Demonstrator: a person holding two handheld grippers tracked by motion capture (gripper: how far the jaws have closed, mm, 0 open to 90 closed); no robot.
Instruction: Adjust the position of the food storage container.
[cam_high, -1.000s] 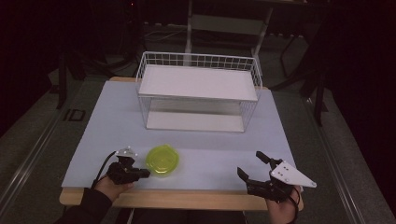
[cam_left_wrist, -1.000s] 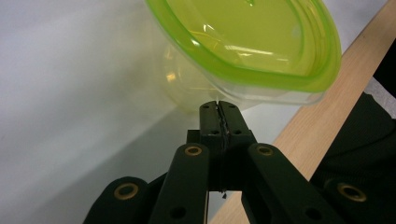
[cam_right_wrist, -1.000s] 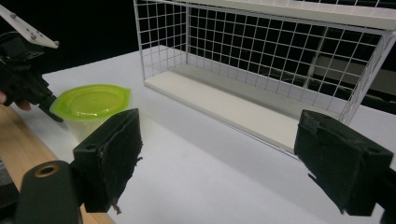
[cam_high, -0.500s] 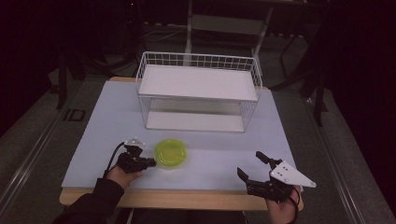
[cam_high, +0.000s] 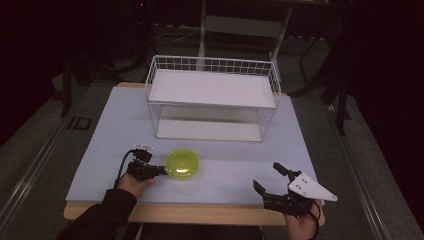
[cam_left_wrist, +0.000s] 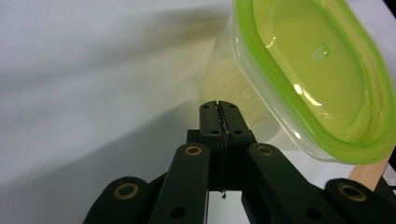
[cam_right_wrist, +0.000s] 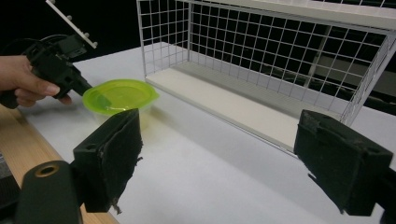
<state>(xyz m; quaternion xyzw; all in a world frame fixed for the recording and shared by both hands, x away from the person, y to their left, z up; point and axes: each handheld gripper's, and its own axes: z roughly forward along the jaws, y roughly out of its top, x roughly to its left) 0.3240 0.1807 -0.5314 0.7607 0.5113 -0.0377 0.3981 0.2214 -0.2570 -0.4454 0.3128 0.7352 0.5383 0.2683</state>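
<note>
Pale grey-blue matting covers the table (cam_high: 100, 130), and a strip of bare wood is seen along its near edge. At the far middle of the table a white wire rack (cam_high: 212, 102) is set, with a solid white shelf on top and another at its base; in the right gripper view its mesh wall (cam_right_wrist: 280, 51) is seen rising beyond the open jaws.

Nearer the person, left of centre, a clear container with a lime-green lid (cam_high: 183, 164) is placed on the mat, well apart from the rack. In the left gripper view the container (cam_left_wrist: 299, 84) is seen close up and tilted across the frame, its green rim bright and its clear wall below.

The left gripper (cam_high: 156, 170) is held in the person's left hand (cam_high: 131, 184) just beside the container. Its jaws are pressed fully together, with nothing seen between them, and their tips are pointed at the container's side; whether they are touching it cannot be told. The same gripper (cam_right_wrist: 81, 86) is seen from across the table in the right gripper view.

The right gripper (cam_high: 267, 177) is held at the near right edge of the table, with its grey plate on top. Its jaws are spread wide, and nothing is held between the black pads (cam_right_wrist: 114, 154).
</note>
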